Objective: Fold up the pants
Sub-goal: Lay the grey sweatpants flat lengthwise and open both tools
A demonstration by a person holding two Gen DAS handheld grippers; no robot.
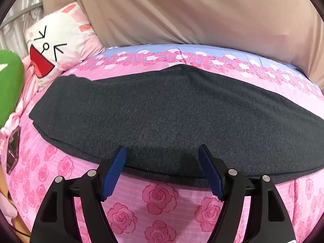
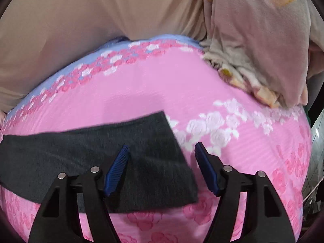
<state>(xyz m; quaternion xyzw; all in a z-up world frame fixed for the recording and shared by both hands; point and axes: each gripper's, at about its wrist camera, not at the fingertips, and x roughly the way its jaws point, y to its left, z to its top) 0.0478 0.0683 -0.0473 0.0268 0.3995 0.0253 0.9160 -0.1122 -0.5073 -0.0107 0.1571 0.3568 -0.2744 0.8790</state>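
Dark grey pants (image 1: 172, 117) lie flat and folded lengthwise across a pink rose-print bedspread (image 1: 160, 198). My left gripper (image 1: 162, 151) hovers over their near edge, blue pads spread wide, with nothing between them. In the right wrist view the right end of the pants (image 2: 141, 162) shows as a squared-off corner. My right gripper (image 2: 161, 148) stands open above that end. Its left pad is over the cloth and its right pad is over the bedspread (image 2: 253, 162). Neither gripper holds any fabric.
A beige curtain-like cloth (image 1: 182, 10) hangs along the bed's far side. A white and pink cartoon pillow (image 1: 58, 40) and a green plush (image 1: 8, 85) sit at the left. A phone (image 1: 13, 149) lies at the left edge. A pale floral blanket (image 2: 253, 50) is heaped at the far right.
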